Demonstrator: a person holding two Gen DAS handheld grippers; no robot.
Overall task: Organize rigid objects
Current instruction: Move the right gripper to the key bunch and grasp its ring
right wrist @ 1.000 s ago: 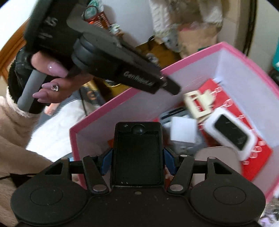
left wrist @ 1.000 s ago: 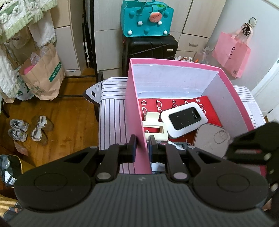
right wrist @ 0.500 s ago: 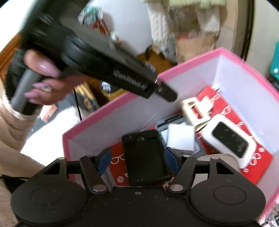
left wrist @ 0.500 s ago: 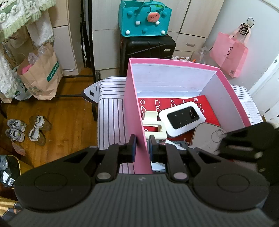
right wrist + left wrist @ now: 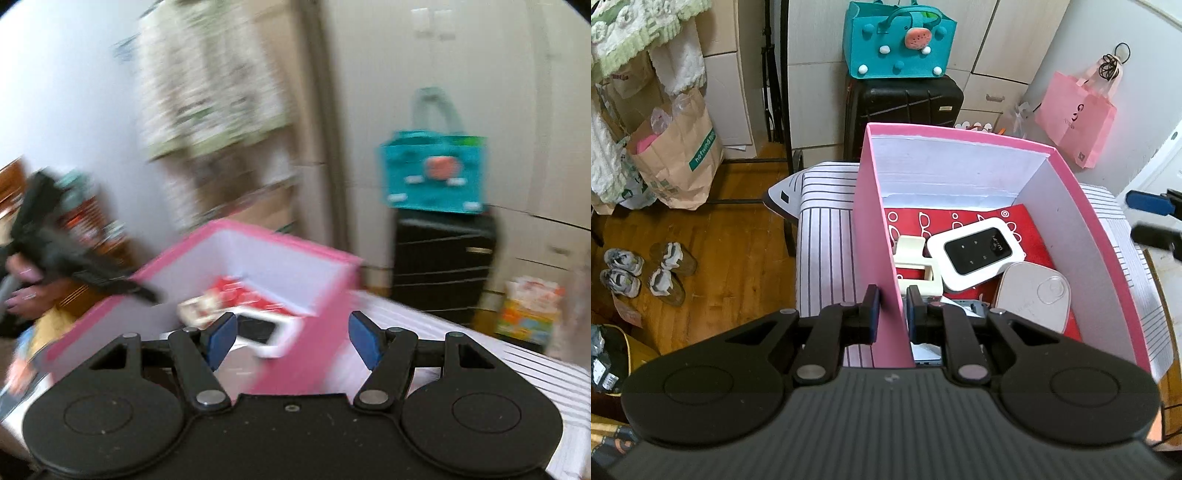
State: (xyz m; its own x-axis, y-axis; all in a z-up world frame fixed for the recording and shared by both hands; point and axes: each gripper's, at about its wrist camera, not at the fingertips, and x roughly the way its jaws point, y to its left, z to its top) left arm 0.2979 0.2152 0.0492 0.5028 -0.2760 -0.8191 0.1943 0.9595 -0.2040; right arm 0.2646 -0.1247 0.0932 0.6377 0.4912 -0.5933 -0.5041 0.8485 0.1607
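**Box steadied, right gripper empty and clear of it**

The pink cardboard box with white inner walls (image 5: 1067, 206) sits on a white cloth with thin dark stripes (image 5: 827, 236). Inside, on a red card printed with white glasses shapes (image 5: 1015, 221), lie a white pocket router with a black screen (image 5: 975, 253), a cream plastic frame-shaped piece (image 5: 916, 266) beside the near wall, and a rounded white case with a circular mark (image 5: 1034, 299) toward the right wall.

The left gripper (image 5: 891, 310) is clenched on the box's left wall, one pad outside and one inside, holding the box in place. The right gripper (image 5: 293, 338) stands released with nothing between its blue pads (image 5: 364, 339); its view is blurred, looking across the box corner toward a teal felt bag (image 5: 432, 173) on a black suitcase (image 5: 443, 266).

I judge a placing step finished and the fetch of the next item in hand. That calls for finding another loose rigid object outside the box, none of which shows clearly here, closing on it squarely, and carrying it to the free space by the far wall while the left grip stays put.
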